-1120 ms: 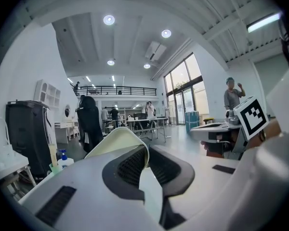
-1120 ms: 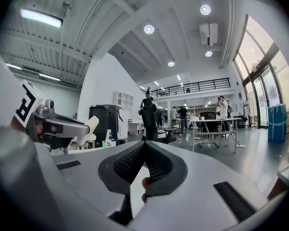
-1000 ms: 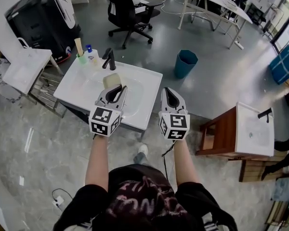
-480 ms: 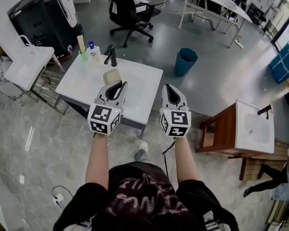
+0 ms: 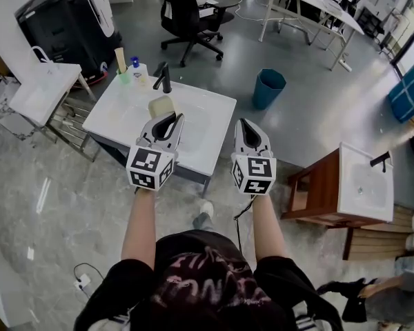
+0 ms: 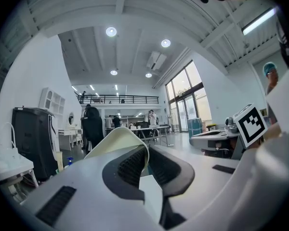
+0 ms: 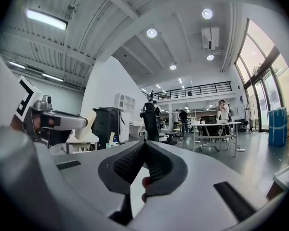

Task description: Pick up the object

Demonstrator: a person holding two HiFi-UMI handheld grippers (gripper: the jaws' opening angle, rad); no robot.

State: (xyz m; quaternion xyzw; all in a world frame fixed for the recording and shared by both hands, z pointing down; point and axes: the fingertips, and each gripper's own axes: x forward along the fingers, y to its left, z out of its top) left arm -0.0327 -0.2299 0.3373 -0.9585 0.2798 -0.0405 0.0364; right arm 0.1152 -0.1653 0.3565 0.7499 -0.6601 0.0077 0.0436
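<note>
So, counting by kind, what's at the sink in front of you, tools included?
Tools: 2 (left tool, right tool)
Pad, gripped in the left tool: 1
Faucet: 1
Bottle: 1
Cup: 1
Total: 6

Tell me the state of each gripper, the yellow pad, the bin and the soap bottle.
Left gripper: jaws shut on the pale yellow pad.
Pale yellow pad: bent, clamped at one edge, over the sink.
Right gripper: jaws shut, nothing between them.
Blue bin: upright, open at the top.
Soap bottle: upright at the sink's back edge.
</note>
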